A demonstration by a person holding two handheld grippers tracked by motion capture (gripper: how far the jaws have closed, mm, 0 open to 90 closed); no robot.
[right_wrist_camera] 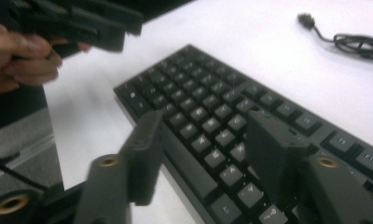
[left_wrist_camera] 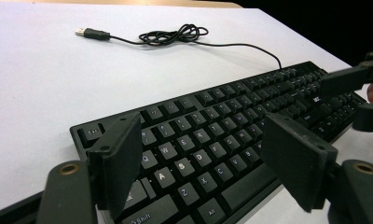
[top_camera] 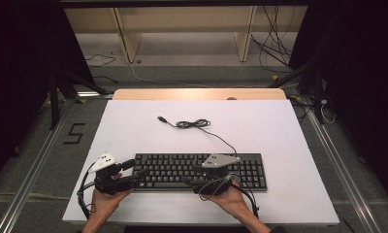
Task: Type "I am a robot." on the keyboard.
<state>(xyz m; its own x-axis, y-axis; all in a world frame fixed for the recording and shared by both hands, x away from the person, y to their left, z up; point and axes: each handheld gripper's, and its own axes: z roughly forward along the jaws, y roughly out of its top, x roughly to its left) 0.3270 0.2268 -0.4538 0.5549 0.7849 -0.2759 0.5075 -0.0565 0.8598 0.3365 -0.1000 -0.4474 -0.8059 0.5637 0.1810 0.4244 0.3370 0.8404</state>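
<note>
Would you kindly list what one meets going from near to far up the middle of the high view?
Black computer keyboard → tangled coil of its thin black cable → black USB plug at the cable's end → light wooden strip along the white table's far edge.

The high view looks forward and down from above the person's side onto the whole bench [top_camera: 134, 126]. Each tool view rides low and close behind its own jaws, looking across the keyboard [left_wrist_camera: 212, 140]: the left tool [left_wrist_camera: 201, 158] toward the right tool [top_camera: 194, 175], and the reverse. All three share the keyboard and its coiled cable [left_wrist_camera: 175, 35].
</note>
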